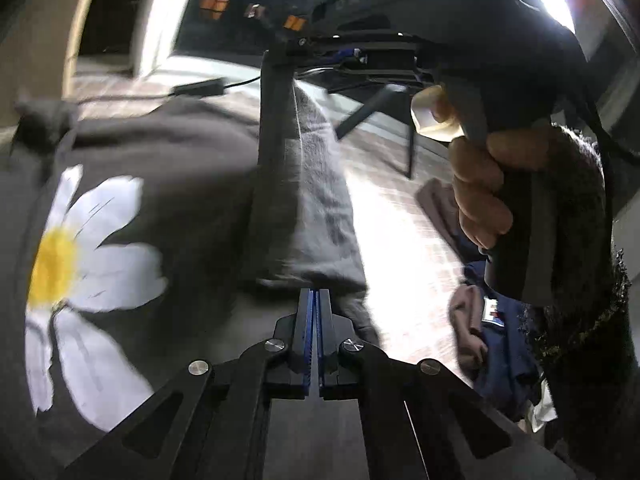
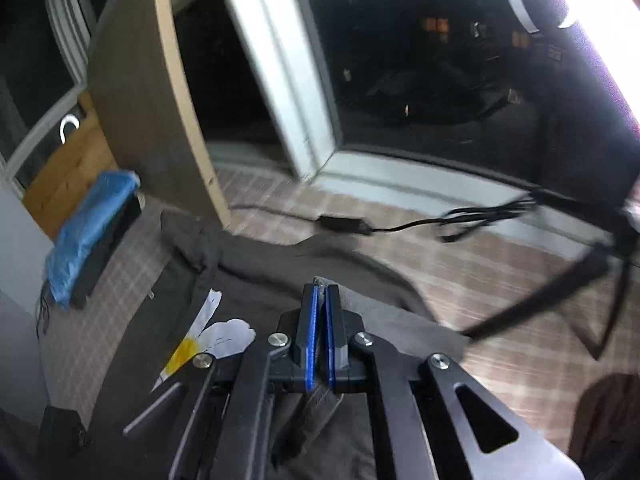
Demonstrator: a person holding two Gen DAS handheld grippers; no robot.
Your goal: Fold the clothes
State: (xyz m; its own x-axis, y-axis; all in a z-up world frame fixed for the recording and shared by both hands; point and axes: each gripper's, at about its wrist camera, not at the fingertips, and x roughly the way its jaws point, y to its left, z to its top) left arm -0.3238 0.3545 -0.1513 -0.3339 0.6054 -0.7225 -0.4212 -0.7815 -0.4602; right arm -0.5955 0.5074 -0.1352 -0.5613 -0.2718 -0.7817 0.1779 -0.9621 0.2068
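Grey daisy sweatshirt [image 1: 160,184] (hem edge lifted) pinched in both hand-held grippers, left [image 1: 315,300] and right [image 2: 320,292].

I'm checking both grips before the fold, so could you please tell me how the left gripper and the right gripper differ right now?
The left gripper has its blue pads flat together with the dark daisy sweatshirt at the tips. The right gripper has pads meeting only at the tips, where a pinch of cloth pokes out, the daisy at its left. Both are shut on the same sweatshirt.
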